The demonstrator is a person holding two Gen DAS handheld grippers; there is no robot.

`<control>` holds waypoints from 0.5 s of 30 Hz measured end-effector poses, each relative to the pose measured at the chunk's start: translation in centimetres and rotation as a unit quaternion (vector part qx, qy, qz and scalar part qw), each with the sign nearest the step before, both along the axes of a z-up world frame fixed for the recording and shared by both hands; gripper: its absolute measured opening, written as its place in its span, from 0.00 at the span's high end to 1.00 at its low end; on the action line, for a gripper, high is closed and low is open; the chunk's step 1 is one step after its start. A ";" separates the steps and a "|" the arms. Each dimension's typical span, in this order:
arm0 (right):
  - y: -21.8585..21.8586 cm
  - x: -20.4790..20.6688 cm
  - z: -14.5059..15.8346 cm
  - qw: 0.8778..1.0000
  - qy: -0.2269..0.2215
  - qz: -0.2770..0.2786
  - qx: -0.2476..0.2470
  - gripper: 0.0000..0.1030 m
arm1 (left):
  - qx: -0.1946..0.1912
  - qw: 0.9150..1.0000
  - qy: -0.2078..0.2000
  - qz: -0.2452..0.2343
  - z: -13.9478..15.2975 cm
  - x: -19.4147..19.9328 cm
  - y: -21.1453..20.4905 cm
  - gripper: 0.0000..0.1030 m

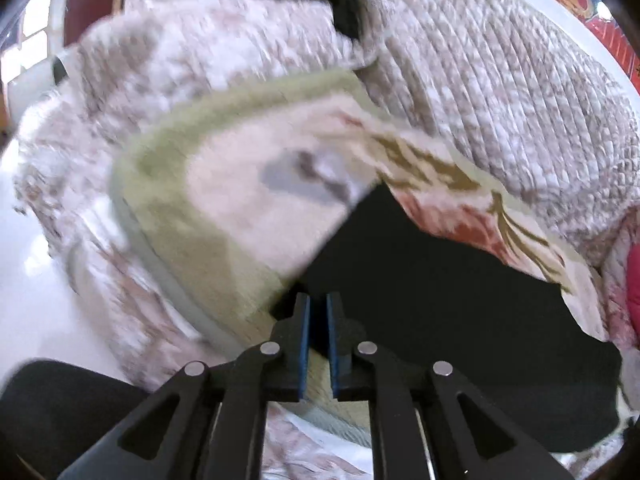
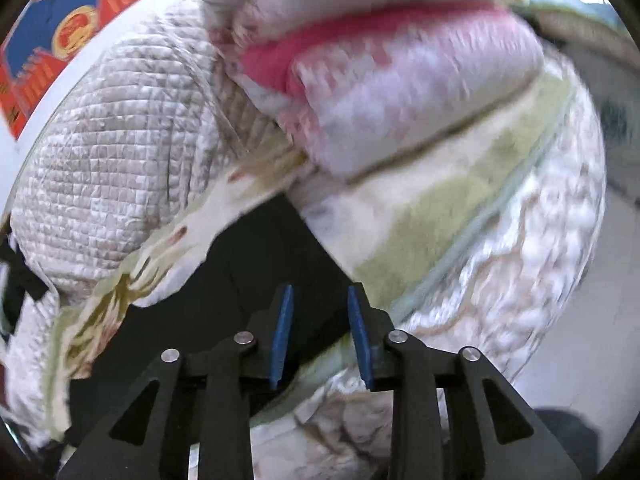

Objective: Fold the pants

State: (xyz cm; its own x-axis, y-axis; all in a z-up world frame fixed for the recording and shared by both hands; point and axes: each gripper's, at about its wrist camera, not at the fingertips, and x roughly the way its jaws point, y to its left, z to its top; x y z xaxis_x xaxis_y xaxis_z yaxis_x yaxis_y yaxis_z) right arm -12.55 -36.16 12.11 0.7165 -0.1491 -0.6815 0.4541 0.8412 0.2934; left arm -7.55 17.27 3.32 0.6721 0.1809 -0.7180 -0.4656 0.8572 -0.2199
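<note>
Black pants (image 1: 440, 280) lie flat on a cream blanket with a green border (image 1: 248, 208) spread over a bed. My left gripper (image 1: 318, 300) hangs just over the pants' near left corner. Its blue pads stand a narrow slit apart, and I see no cloth pinched between them. In the right wrist view the pants (image 2: 248, 264) show as a dark wedge. My right gripper (image 2: 318, 292) hovers above their near right edge, its jaws apart with nothing held between the pads. Both views are blurred by motion.
A quilted beige cover (image 1: 500, 92) is bunched up behind the pants. A folded pink and white quilt (image 2: 400, 92) lies to the right. A red and blue picture (image 2: 80, 28) hangs on the wall. White floor (image 1: 24, 300) borders the bed on the left.
</note>
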 end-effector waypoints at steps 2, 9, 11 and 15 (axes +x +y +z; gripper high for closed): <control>1.2 1.4 0.1 0.999 0.002 0.046 -0.020 0.71 | 0.017 1.000 -0.017 -0.011 1.0 0.3 -0.5 0.90; 3.1 6.6 -4.8 0.986 0.103 0.124 -0.047 0.71 | 0.023 0.989 -0.012 -0.144 0.9 5.1 -5.4 0.72; 3.0 6.5 -4.2 0.987 0.090 0.119 -0.055 0.71 | 0.037 0.987 0.018 -0.158 -0.2 6.5 -6.8 0.72; 3.8 8.0 -2.7 0.984 0.070 0.144 -0.076 0.70 | 0.039 0.982 0.042 -0.178 -1.4 7.4 -8.1 0.72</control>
State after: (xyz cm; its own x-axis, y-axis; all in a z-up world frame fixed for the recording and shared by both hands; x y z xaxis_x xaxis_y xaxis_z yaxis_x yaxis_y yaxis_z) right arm -4.55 -32.32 9.37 0.6443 -0.0622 -0.7622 0.2183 0.9702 0.1054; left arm -0.19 9.16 1.90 0.6420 0.0006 -0.7667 -0.1461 0.9818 -0.1216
